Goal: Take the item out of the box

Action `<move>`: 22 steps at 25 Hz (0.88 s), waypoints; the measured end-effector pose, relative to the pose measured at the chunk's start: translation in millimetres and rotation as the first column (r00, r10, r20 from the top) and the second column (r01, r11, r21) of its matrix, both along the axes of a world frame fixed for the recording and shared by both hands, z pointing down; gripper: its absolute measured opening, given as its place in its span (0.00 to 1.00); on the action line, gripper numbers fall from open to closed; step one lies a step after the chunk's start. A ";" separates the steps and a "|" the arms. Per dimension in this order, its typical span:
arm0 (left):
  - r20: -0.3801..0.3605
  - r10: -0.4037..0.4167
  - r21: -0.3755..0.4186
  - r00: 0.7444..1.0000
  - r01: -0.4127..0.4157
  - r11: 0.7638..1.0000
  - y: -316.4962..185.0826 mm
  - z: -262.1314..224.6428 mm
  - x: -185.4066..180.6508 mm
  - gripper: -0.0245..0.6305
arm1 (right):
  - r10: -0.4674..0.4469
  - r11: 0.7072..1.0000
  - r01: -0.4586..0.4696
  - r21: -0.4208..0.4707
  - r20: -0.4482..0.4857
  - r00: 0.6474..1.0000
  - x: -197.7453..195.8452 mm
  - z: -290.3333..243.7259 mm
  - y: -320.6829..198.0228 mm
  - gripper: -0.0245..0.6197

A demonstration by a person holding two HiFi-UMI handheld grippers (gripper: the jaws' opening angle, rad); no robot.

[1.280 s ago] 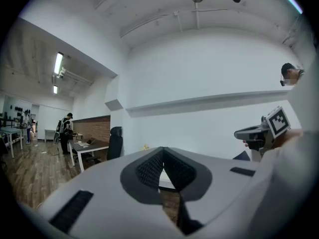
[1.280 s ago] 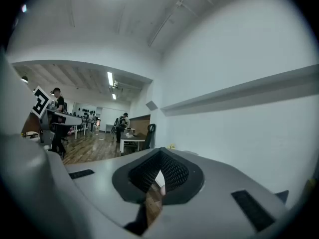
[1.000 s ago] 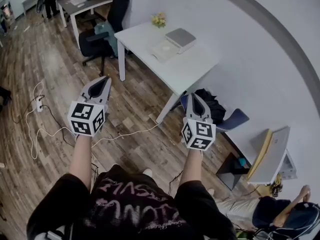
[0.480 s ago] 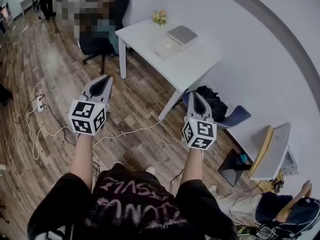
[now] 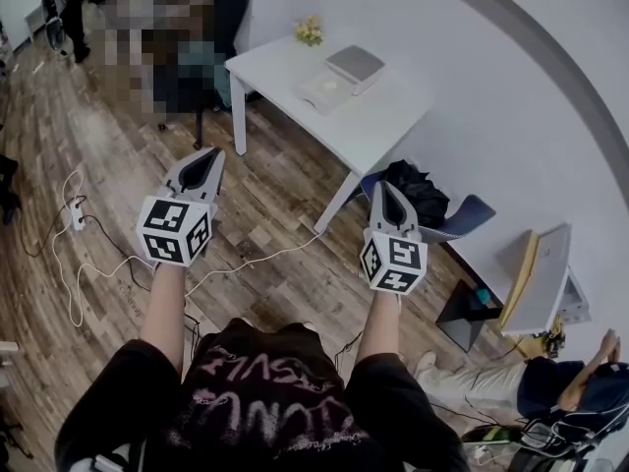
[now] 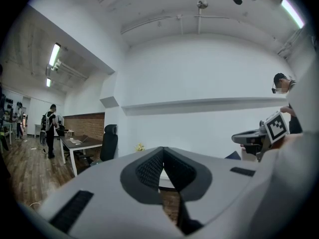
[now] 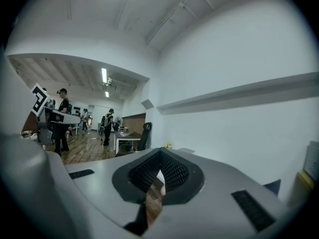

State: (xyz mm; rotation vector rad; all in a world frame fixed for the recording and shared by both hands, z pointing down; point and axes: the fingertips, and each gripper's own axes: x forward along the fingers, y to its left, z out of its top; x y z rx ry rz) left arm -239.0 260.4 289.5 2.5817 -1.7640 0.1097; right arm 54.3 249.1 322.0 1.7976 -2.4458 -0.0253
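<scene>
A grey-lidded box (image 5: 354, 64) sits on a white table (image 5: 378, 136) at the back, with a flat white item (image 5: 322, 91) beside it and yellow flowers (image 5: 310, 31) at the far corner. What is inside the box is hidden. My left gripper (image 5: 211, 155) is held level in the air over the wood floor, well short of the table, shut with nothing in it. My right gripper (image 5: 383, 187) hangs beside the table's near corner, also shut and empty. The left gripper (image 6: 163, 151) and right gripper (image 7: 159, 153) each show closed jaws in their own views.
A black office chair (image 5: 221, 8) stands left of the table. A black bag (image 5: 413, 190) and a blue seat (image 5: 462, 229) lie under its right end. A white cable (image 5: 256, 259) and power strip (image 5: 76, 214) cross the floor. Another desk (image 5: 541, 283) and a seated person (image 5: 570, 386) are at the right.
The head view has shifted slightly, so the table and box sit a little higher. Both grippers have drifted a little to the right and stay shut and empty.
</scene>
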 end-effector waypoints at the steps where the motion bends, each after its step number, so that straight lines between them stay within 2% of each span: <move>1: -0.002 0.003 0.002 1.000 -0.003 1.000 1.8 -0.1 -2.2 0.04 | 0.002 1.000 -0.002 -0.003 0.001 1.000 -2.6 0.9 3.5 0.05; 11: -0.028 0.036 -0.004 0.999 -0.036 0.999 -8.0 4.1 -11.2 0.04 | 0.005 1.000 -0.005 -0.015 -0.017 1.000 -17.7 6.2 2.0 0.05; 18: 0.015 0.056 -0.002 0.998 -0.056 0.998 -26.5 8.7 -4.8 0.04 | 0.004 1.000 -0.004 -0.014 -0.002 1.000 -16.2 11.6 -21.0 0.05; 22: 0.011 0.042 -0.021 0.999 -0.042 0.999 -47.3 14.2 -6.2 0.04 | -0.007 1.000 0.007 -0.011 -0.012 1.000 -16.9 15.6 -43.3 0.05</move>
